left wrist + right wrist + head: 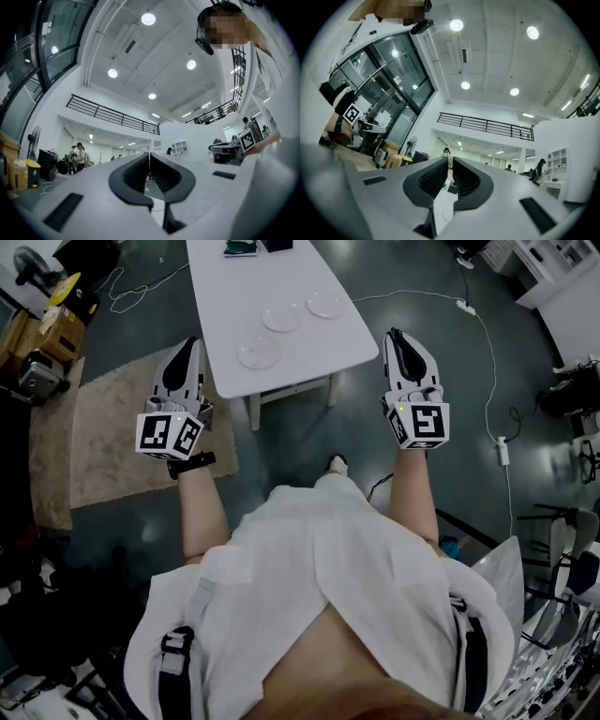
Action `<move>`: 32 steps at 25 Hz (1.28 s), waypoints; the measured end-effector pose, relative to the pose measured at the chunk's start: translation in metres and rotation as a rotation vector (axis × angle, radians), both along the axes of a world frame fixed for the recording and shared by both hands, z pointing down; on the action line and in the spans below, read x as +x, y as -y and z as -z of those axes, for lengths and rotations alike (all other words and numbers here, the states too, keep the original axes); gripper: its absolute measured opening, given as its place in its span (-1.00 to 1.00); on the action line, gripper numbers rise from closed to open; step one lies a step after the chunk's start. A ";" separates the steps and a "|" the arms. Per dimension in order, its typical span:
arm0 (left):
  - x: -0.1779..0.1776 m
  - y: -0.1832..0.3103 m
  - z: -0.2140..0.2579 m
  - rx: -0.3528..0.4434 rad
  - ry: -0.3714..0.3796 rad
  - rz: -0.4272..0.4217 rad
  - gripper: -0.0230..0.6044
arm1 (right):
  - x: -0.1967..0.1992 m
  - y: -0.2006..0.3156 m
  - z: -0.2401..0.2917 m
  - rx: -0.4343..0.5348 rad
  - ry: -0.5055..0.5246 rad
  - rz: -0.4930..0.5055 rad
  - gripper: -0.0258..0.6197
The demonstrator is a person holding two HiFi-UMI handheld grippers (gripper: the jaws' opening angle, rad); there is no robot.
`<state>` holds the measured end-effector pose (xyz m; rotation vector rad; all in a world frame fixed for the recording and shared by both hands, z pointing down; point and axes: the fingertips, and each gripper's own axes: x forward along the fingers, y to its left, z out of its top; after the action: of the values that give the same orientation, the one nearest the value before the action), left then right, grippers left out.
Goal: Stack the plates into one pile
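Three clear round plates lie apart on the white table (309,343): one near the front edge (260,353), one in the middle (281,317) and one further right (325,305). My left gripper (194,341) hangs off the table's left side, level with the front plate, shut and empty. My right gripper (392,333) is off the table's right front corner, also shut with nothing in it. In the left gripper view the jaws (149,154) meet at the tips and point up at the hall. The right gripper view shows its jaws (450,161) nearly touching.
A beige rug (122,427) lies left of the table. Cardboard boxes (56,324) stand at the far left. A white cable and power strip (501,448) run over the dark floor on the right. Dark items (241,247) sit at the table's far end.
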<state>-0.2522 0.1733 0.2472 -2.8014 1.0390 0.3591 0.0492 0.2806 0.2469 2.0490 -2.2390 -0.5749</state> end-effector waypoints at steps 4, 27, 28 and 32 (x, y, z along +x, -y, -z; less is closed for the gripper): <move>0.009 0.017 -0.003 -0.009 0.005 -0.003 -0.89 | 0.008 0.019 0.000 0.003 0.003 -0.004 -0.81; 0.180 0.231 -0.077 -0.192 0.141 -0.039 -0.89 | 0.137 0.277 -0.102 -0.230 0.063 0.091 -0.65; 0.189 0.238 -0.084 -0.208 0.150 -0.045 -0.89 | 0.141 0.285 -0.111 -0.252 0.066 0.096 -0.65; 0.226 0.266 -0.116 -0.281 0.166 -0.061 -0.89 | 0.158 0.319 -0.148 -0.331 0.083 0.109 -0.64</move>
<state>-0.0258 -0.0923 0.3633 -3.0487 1.0414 -0.0177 0.2075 -0.0383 0.3948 1.8276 -2.3146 -0.1123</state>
